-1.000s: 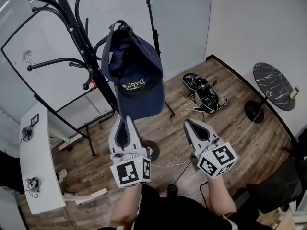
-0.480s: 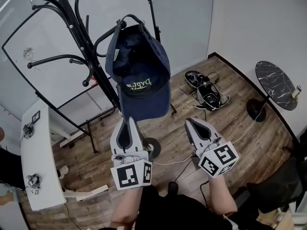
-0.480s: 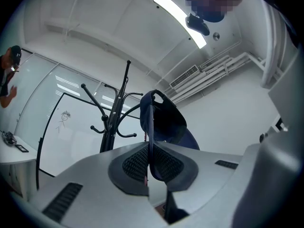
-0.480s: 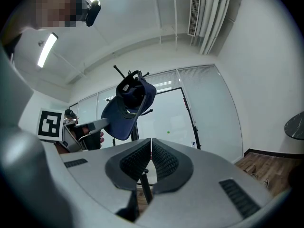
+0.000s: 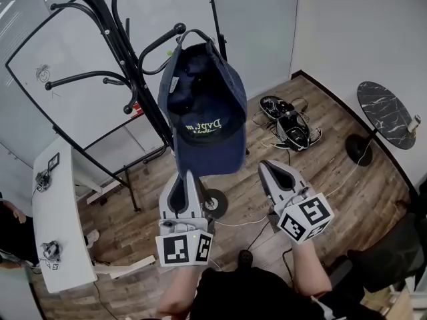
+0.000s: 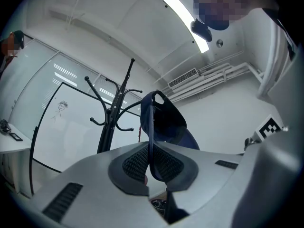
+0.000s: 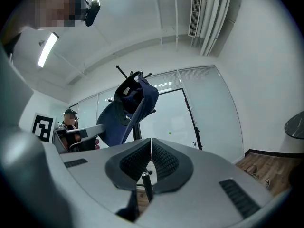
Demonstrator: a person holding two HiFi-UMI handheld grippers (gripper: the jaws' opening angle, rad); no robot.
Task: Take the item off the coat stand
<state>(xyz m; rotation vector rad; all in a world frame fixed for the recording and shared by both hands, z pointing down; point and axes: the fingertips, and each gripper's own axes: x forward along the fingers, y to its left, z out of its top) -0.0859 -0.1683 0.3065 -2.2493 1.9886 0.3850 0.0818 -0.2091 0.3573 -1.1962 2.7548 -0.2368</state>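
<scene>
A navy baseball cap point(image 5: 203, 105) with green lettering hangs upside down in the air. My left gripper point(image 5: 184, 175) is shut on its brim from below. The cap's back strap sits just right of a ball-tipped hook of the black coat stand point(image 5: 127, 52); I cannot tell whether they touch. In the left gripper view the cap point(image 6: 166, 120) rises from between the closed pads point(image 6: 137, 163), with the stand point(image 6: 114, 118) behind it. My right gripper point(image 5: 269, 167) is shut and holds nothing, a little right of the cap. The right gripper view has the cap point(image 7: 128, 108) up to the left.
A white table point(image 5: 57, 232) stands at the left with a person point(image 5: 10, 239) at its edge. Black shoes point(image 5: 290, 122) and cables lie on the wooden floor. A round dark marble side table point(image 5: 387, 109) is at the right. A glass wall point(image 5: 40, 72) is behind the stand.
The cap has moved right and away from the stand's hook, still gripped by my left gripper. Both grippers have shifted slightly right.
</scene>
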